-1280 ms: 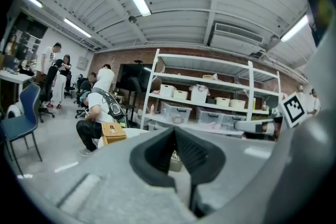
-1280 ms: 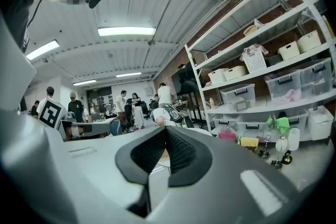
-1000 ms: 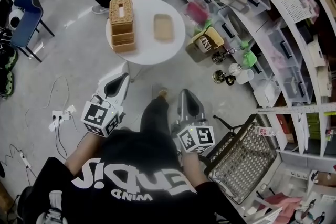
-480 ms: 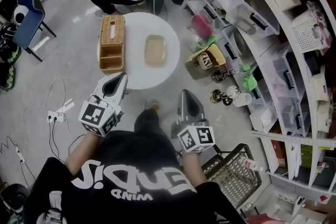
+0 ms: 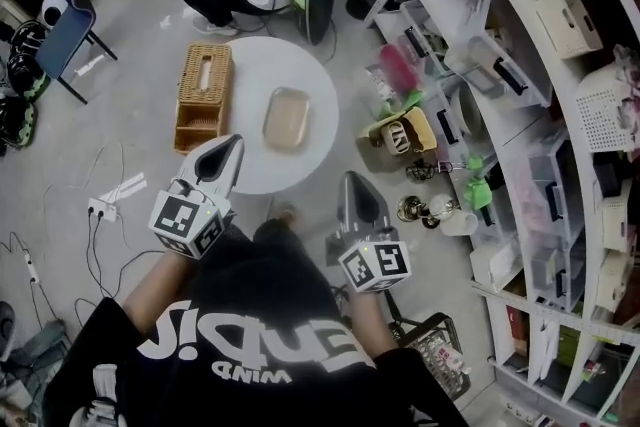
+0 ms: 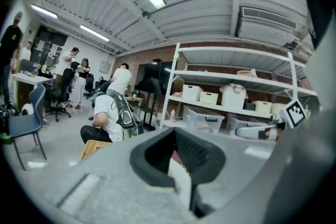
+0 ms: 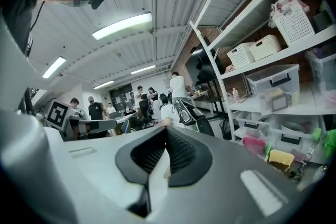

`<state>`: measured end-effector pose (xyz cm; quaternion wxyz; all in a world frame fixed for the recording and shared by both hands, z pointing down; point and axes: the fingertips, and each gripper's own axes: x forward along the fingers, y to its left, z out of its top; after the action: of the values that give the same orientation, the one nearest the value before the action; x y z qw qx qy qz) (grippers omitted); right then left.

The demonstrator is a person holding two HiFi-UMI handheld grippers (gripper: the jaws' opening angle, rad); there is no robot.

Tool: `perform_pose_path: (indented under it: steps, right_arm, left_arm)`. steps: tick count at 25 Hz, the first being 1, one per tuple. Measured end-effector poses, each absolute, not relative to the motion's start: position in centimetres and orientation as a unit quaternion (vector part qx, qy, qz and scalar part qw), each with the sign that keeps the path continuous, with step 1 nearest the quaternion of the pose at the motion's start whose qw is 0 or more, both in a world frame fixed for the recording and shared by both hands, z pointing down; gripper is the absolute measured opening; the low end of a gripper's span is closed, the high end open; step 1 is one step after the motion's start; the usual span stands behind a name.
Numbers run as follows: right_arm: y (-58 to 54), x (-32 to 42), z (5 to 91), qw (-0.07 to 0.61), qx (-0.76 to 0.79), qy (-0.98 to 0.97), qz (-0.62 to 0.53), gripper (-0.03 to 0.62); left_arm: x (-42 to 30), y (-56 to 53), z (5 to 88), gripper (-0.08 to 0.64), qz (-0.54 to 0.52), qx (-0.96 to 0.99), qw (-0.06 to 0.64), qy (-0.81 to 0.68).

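Left gripper, right gripper, lower centre: jaws closed, empty. Wicker box, tray on round bench untouched; nothing gripped yet.

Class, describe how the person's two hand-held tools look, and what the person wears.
The left tool and right tool are light grey tapering shells with black ribbed pads. Each carries a cube of black-and-white square markers. The person wears a black T-shirt with white lettering.

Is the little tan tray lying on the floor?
No, the tan tray lies on top of the round white table, right next to the wicker box.
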<state>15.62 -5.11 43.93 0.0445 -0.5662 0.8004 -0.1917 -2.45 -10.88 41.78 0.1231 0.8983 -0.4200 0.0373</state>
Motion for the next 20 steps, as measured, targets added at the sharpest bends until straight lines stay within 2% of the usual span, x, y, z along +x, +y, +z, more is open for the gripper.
perform_pose_path:
  steps: [15, 17, 20]
  right_arm:
    - [-10.1, 13.1, 43.2, 0.046, -0.563, 0.805, -0.184, 0.0]
    - [-10.5, 13.1, 43.2, 0.048, -0.566, 0.802, -0.184, 0.0]
    - [-10.8, 13.1, 43.5, 0.049, -0.57, 0.799, -0.184, 0.0]
  left_arm:
    - [-4.5, -16.4, 43.1, 0.003, 0.044, 0.884, 0.172, -0.431]
    - [-4.2, -16.8, 43.6, 0.066, 0.045, 0.886, 0.181, -0.424]
    - [-4.0, -17.4, 44.3, 0.094, 0.046, 0.887, 0.192, -0.417]
